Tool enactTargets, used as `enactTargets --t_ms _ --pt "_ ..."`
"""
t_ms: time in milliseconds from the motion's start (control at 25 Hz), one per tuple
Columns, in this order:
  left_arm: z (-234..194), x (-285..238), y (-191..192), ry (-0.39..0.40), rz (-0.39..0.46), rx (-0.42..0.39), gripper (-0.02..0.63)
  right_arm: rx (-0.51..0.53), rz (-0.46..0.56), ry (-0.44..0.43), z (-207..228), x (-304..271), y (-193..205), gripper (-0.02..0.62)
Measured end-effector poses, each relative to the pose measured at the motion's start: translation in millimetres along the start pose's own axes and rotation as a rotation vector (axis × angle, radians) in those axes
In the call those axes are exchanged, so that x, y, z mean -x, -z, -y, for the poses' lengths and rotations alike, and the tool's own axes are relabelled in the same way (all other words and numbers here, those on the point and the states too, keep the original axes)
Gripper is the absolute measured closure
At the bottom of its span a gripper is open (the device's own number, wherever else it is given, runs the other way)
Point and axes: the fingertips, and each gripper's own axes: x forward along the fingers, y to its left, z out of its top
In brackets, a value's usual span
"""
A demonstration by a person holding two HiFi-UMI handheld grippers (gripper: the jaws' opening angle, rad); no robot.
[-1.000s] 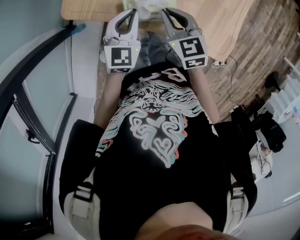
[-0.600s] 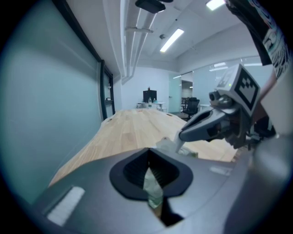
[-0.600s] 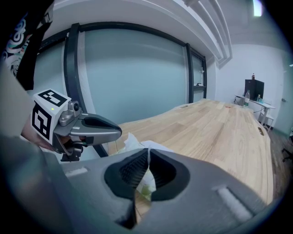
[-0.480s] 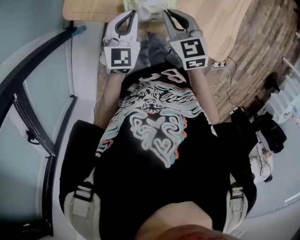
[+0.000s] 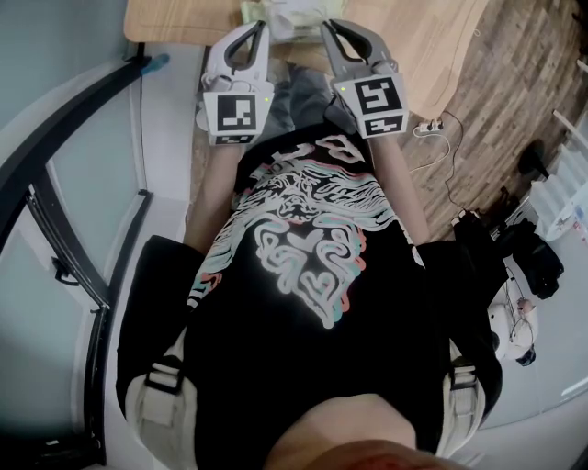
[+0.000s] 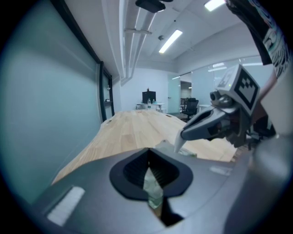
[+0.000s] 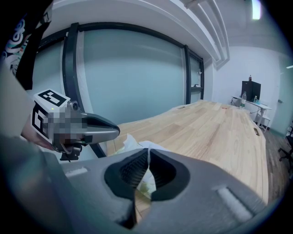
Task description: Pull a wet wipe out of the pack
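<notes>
My left claw [image 6: 149, 154] is closed at the near edge of the pale wooden desk [image 5: 432, 46]. Its jaws are pinched together on the pale green wet-wipe pack [image 5: 280, 13], whose film shows in the slit between them. My right claw [image 7: 148, 154] sits just beside it on the pack's other side, jaws almost together and nipping a white wet wipe [image 7: 129, 140] that stands up from the pack's top. The pack lies between both claw tips, just ahead of my black printed T-shirt [image 5: 303, 275].
</notes>
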Motion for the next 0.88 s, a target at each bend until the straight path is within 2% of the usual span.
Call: enactTargets --t_ms 880 --pt "3.1 0.2 -7.2 0.009 0.011 -0.016 0.615 -0.021 0.001 0.063 19.8 16.3 3.5 0.586"
